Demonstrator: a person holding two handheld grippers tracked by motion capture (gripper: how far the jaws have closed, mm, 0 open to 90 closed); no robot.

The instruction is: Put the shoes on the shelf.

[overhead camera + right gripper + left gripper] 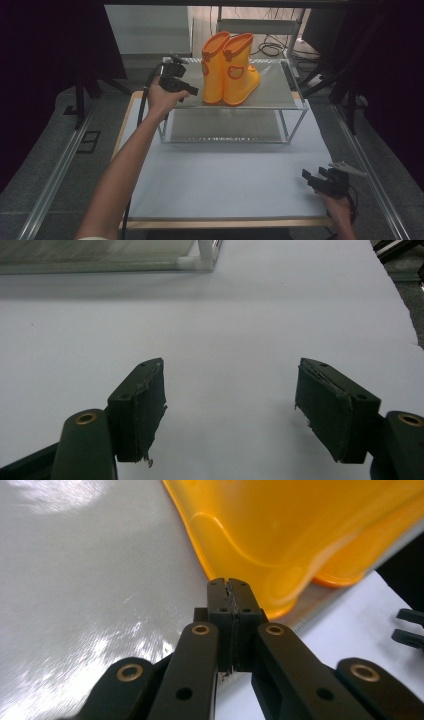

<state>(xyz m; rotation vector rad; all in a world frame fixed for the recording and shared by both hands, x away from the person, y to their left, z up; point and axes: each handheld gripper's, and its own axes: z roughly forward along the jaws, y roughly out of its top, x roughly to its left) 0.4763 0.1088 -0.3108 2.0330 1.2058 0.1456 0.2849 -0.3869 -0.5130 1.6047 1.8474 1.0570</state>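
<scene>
A pair of orange rubber boots (231, 67) stands upright on the top shelf of a low metal rack (280, 92). My left gripper (192, 91) hovers over the shelf's left part, just left of the boots, jaws pressed together with nothing between them. Seen from the left gripper view, the shut tips (230, 587) sit right in front of an orange boot sole (280, 535) above the grey shelf (90, 580). My right gripper (311, 176) rests low at the table's front right corner, jaws spread wide over bare white tabletop (230, 385).
The rack's lower shelf (225, 131) is bare. A white table top (225, 175) with a wooden edge runs in front of the rack. Dark curtains, metal rails and cables surround the table. The rack's corner post (200, 255) shows far ahead in the right gripper view.
</scene>
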